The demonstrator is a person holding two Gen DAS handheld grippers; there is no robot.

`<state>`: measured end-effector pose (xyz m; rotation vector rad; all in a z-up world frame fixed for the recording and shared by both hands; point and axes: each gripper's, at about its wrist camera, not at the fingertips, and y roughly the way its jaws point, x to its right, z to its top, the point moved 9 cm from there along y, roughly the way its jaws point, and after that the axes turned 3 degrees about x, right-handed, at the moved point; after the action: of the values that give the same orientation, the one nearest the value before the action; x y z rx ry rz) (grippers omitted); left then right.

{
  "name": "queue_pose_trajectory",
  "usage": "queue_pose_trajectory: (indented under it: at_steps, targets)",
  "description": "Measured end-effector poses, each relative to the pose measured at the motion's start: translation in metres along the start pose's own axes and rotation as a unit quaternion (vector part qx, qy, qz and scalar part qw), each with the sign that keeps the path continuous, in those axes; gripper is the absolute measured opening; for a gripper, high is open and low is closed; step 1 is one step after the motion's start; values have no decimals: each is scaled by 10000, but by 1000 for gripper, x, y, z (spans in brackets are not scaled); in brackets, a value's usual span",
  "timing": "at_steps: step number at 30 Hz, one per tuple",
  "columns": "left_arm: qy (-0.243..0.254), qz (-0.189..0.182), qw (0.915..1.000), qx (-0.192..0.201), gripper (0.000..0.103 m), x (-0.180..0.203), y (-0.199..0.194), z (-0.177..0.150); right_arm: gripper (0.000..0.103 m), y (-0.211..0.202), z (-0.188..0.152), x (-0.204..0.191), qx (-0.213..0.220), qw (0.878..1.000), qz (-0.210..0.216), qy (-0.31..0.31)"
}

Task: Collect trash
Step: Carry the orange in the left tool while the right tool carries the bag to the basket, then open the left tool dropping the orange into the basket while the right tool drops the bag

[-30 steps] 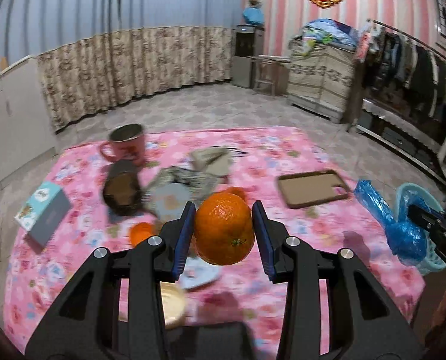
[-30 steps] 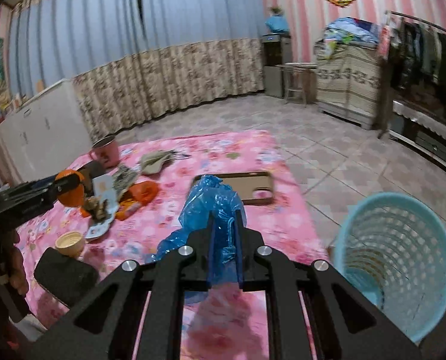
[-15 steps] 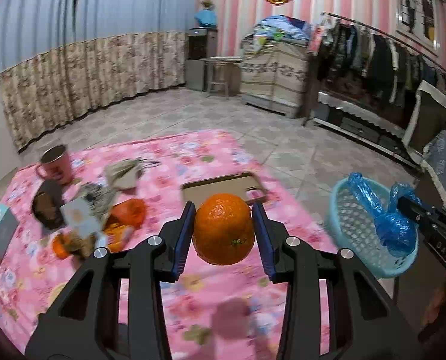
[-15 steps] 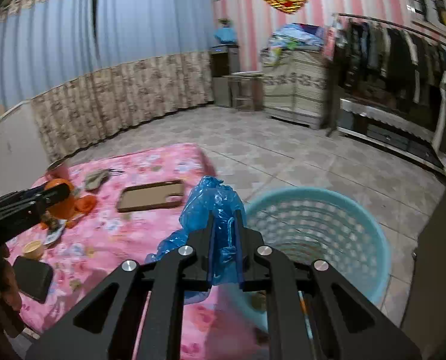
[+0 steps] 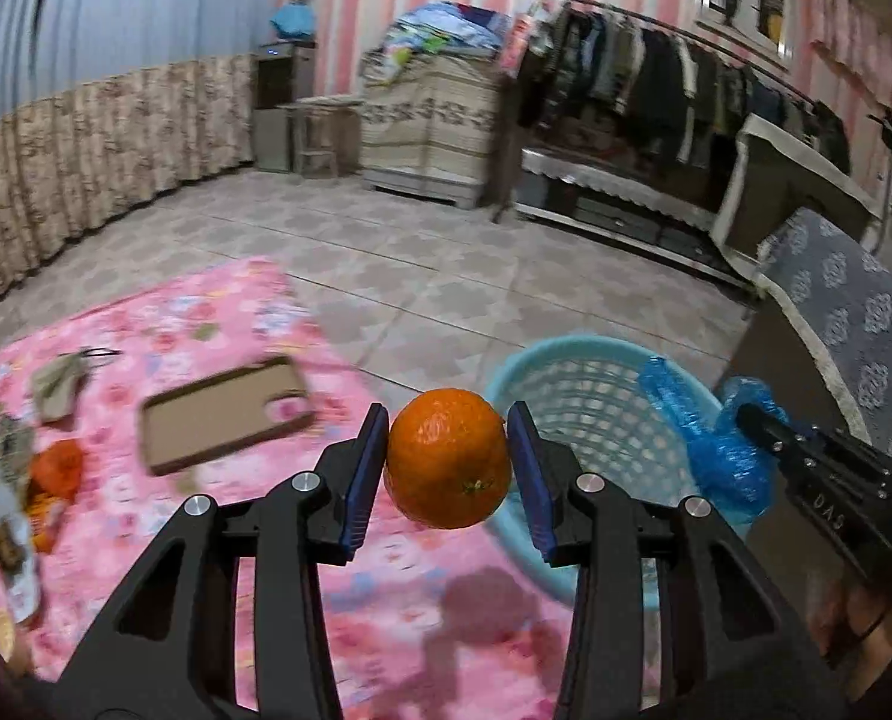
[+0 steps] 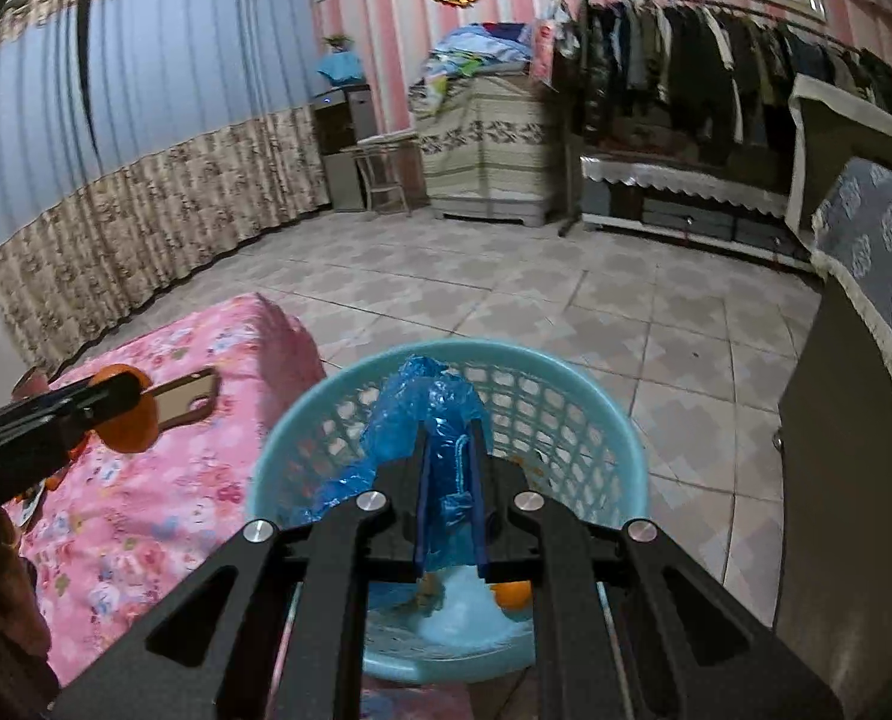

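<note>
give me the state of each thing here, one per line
left gripper: shut on the orange, held above the table's edge
orange: whole, clamped between the pads
right gripper: shut on the blue plastic bag, over the basket
blue plastic bag: crumpled, pinched
basket: upright on the floor, some trash inside
phone case: lying flat on the pink tablecloth

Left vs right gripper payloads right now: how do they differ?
The left gripper holds a round, firm orange with jaws spread wide; the right gripper pinches a crumpled blue plastic bag with jaws nearly closed. The orange hangs over the pink tablecloth beside the basket; the bag hangs over the basket opening. Both are held clear of any surface.
</note>
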<state>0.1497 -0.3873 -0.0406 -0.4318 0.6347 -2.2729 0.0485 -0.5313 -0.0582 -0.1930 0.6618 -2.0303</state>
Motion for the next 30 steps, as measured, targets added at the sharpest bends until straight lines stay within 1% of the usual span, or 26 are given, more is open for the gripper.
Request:
queue_pose_trajectory:
  at_steps: [6,9,10,11,12,13,14,15,17,20,23,24,28,30]
  targets:
    - [120,-340,9989,-298,40,38,39,-7,11,7,-5,19,-90,9997,-162,138]
    - [302,-378,9982,-349,41,51,51,-8,11,9,-6,28,-115,9995,-221,204]
    - [355,-359,9981,-339,43,54,53,-7,11,9,-6,29,-124,9994,-240,211]
    - [379,-353,9981,-338,54,56,54,-6,11,10,-7,31,-131,9994,-255,213]
    - [390,-322,9982,-331,62,57,54,-5,11,10,-8,32,-148,9993,-269,217]
    - [374,-270,9985,-300,76,55,53,-4,11,12,-8,33,-155,9993,-278,216]
    - [354,-221,9988,-246,84,55,52,-2,11,12,-9,33,-164,9992,-287,214]
    - [347,-206,9990,-208,85,54,50,0,11,13,-10,35,-167,9992,-290,217]
    - [346,-158,9990,-217,91,52,49,1,11,15,-10,35,-185,9991,-294,226]
    - [385,-1,9991,-202,94,41,46,2,11,18,-10,31,-211,9991,-287,210]
    - [488,296,9984,-63,97,28,38,3,11,23,-15,25,-271,9992,-259,165]
    - [537,426,9976,13,97,22,33,2,11,25,-16,24,-289,9991,-255,147]
    - [644,759,9949,183,97,3,17,-2,11,32,-15,19,-306,9993,-217,80]
    - [607,778,9950,119,97,-7,10,-6,12,35,-14,14,-298,9993,-207,23]
